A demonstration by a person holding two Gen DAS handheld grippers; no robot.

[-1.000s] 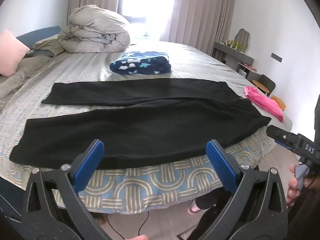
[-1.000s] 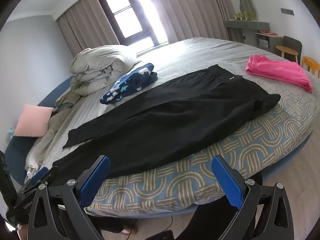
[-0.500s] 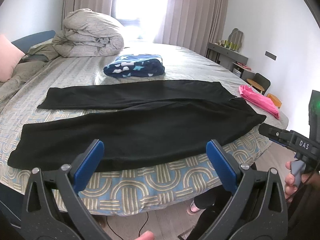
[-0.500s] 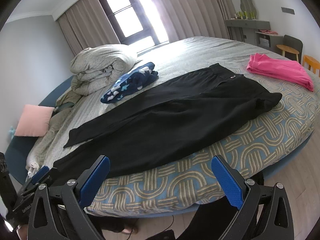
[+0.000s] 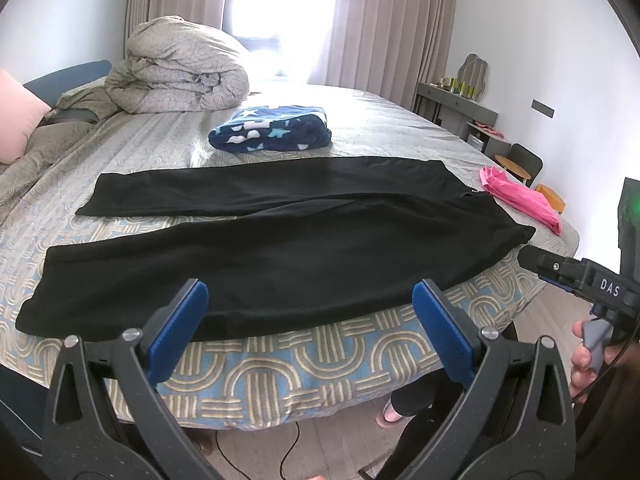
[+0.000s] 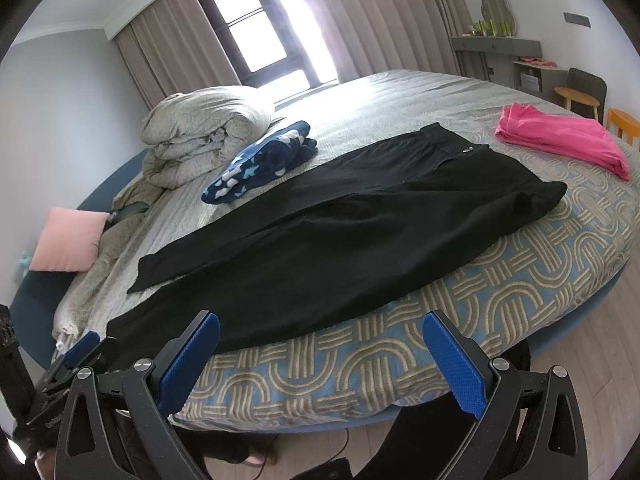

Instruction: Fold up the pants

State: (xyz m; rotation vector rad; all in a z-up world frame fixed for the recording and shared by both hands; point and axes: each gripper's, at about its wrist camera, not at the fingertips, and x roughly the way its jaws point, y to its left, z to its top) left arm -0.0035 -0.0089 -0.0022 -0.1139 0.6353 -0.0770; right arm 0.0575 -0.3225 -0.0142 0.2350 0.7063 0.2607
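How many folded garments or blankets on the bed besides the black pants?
2: the navy star-print blanket beyond the pants near the rolled duvet, and the pink garment by the waistband end. More may be hidden.

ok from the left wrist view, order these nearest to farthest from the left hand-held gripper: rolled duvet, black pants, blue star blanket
1. black pants, spread flat just beyond the open left hand-held gripper, along the bed's near edge.
2. blue star blanket, folded, mid-bed behind the pants.
3. rolled duvet, far left, near the window.
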